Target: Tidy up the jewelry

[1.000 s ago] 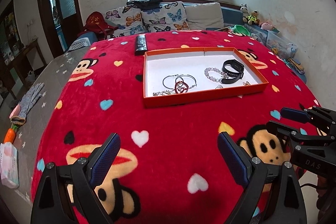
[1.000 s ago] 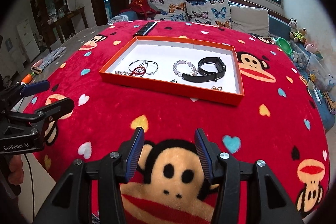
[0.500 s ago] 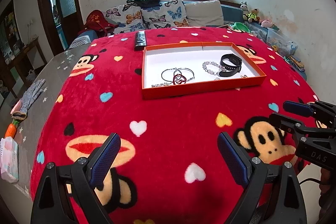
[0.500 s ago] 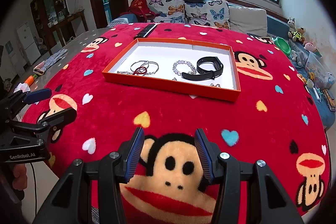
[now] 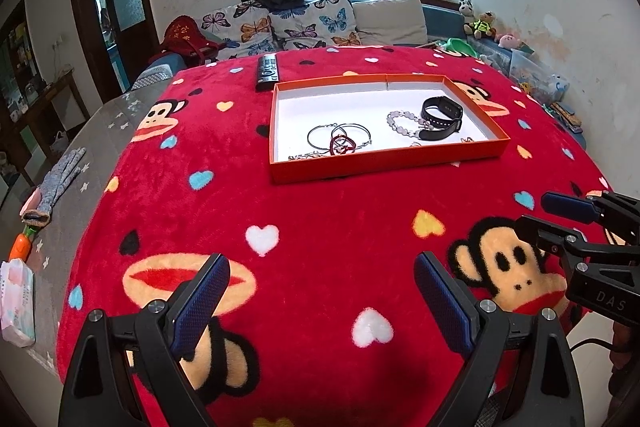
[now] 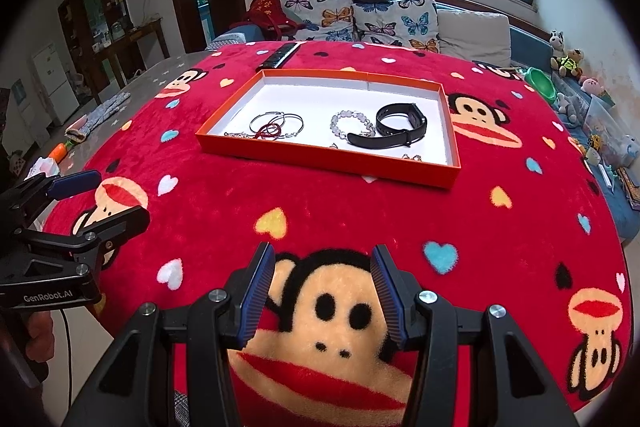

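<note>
- Both grippers have drawn back from the orange tray (image 5: 390, 169) over the last second; it now sits higher and smaller in each view, with more red monkey-print blanket (image 5: 320, 219) showing before it.
- Seen from the left wrist, the tray lies in the upper centre of the frame, its long axis running left to right.
- Left to right inside it: a thin chain (image 5: 306, 156) at the front left, two silver bangles (image 5: 339, 135) overlapping, one red cord bracelet (image 5: 342, 144) lying on them, one beaded bracelet (image 5: 403, 123), and one black watch band (image 5: 442, 118) with its strap curving towards the tray's right end.
- A few small pieces (image 6: 411, 157) by the front wall are too tiny to name.
- One black remote (image 5: 266, 71) lies just beyond the tray's far left corner, pointing away from the camera.
- At the lower centre of its own view, the left gripper (image 5: 322, 301) has its jaws spread wide and holds nothing, hovering over the blanket.
- In the right wrist view, the right gripper (image 6: 322, 297) at the lower centre has its jaws parted more narrowly, framing a printed monkey face, with nothing between them.
- Each gripper shows at the edge of the other's view, well apart from the tray.
</note>
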Demonstrator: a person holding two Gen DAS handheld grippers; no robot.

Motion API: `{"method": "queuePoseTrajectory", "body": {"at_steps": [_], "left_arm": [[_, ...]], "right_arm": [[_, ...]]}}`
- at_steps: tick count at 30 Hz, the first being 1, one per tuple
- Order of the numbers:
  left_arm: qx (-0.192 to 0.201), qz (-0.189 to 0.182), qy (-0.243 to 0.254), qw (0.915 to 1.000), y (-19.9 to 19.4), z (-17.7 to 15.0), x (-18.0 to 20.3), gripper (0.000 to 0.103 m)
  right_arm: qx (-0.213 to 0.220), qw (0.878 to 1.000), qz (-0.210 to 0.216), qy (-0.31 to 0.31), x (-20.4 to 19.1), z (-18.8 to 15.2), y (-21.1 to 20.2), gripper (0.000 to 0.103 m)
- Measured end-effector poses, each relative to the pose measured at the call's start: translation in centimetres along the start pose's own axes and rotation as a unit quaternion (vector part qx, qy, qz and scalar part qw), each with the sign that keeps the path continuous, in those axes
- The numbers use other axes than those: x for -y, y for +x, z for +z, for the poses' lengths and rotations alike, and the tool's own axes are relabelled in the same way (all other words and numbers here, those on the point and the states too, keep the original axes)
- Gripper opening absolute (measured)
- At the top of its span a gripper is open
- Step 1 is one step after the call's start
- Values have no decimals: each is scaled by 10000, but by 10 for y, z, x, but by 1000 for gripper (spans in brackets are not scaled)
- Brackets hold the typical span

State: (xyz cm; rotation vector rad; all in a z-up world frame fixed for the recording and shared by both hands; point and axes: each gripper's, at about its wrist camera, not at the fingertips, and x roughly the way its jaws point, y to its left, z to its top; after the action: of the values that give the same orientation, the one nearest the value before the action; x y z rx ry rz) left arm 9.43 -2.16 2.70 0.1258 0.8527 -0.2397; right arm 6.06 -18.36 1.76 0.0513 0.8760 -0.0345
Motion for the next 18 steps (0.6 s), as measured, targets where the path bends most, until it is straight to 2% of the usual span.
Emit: {"method": "queuePoseTrajectory", "body": {"at_steps": [18], "left_arm": [[-77,10,-2,10000,9,-2,2,100]], "right_arm": [[-39,10000,27,4,0,-3,4,55]]}}
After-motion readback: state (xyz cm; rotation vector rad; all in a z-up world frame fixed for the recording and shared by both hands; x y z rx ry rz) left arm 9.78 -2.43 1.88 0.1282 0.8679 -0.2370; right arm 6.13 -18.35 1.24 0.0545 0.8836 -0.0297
